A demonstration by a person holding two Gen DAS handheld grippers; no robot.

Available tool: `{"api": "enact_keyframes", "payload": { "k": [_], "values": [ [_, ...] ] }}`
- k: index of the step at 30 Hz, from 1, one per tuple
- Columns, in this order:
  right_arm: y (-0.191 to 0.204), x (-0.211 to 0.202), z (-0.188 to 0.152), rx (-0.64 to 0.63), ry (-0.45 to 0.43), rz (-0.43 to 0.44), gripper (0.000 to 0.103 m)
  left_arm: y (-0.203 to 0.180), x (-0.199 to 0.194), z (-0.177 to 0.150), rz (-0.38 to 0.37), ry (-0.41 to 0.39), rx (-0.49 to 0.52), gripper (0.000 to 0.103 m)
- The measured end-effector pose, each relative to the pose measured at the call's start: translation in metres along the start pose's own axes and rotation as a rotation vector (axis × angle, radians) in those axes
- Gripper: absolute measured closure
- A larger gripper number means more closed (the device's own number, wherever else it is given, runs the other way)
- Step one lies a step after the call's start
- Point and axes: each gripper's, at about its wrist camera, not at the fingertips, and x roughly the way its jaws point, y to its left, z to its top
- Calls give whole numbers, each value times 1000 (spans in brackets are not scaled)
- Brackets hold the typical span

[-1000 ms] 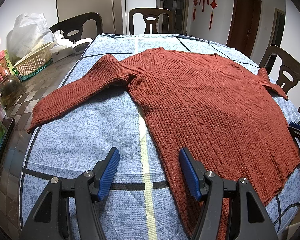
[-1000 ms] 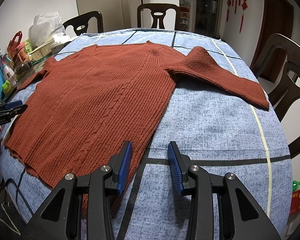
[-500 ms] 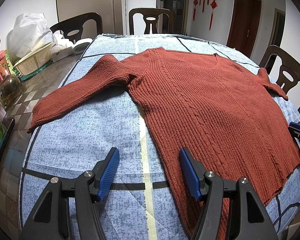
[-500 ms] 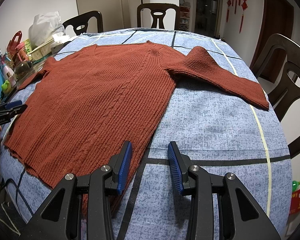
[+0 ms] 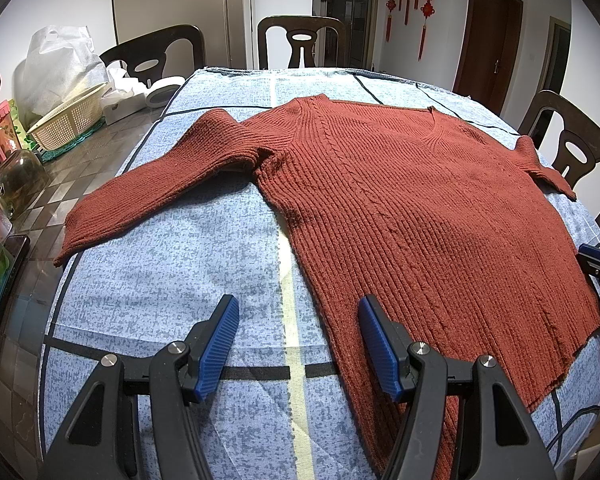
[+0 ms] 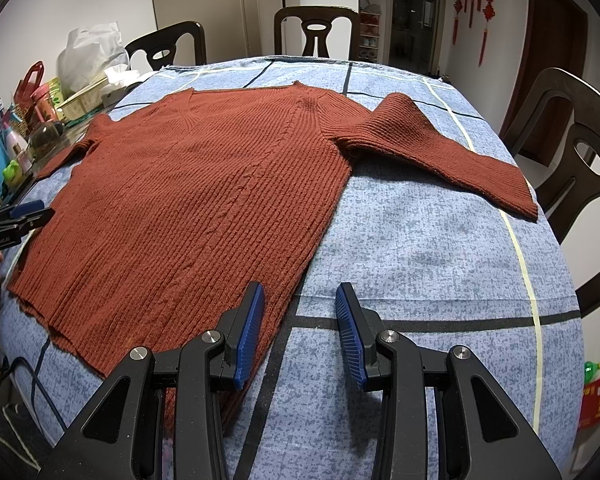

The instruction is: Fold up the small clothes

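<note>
Hovering unchanged vs a sec ago: left gripper (image 5: 296, 344) & right gripper (image 6: 300, 330), fingers apart, gripping nothing; sweater (image 5: 420, 216) lying flat mid-frame, folding not yet starting.

Indoor light, fairly bright and even, coming from overhead. Soft shadow under the sweater (image 5: 420, 216) sleeve fold and beneath the gripper fingers (image 6: 252, 332) on the blue tablecloth (image 6: 420, 248). Both views sharp, no motion blur. Strong fisheye bending toward the edges, black vignette in the corners. Mild glare on the white walls.
</note>
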Motion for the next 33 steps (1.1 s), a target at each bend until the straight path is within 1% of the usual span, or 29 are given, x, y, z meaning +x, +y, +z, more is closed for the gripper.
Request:
{"api": "enact_keyframes", "payload": {
  "k": [17,22,33],
  "values": [
    [-1,1,1,2,4,0,65,0,0,0,0,0,0,38],
    [-3,2,2,21,13,18,65,0,0,0,1,0,0,38],
    [3,1,2,-3,13,-9,65,0,0,0,1,0,0,38]
  ]
}}
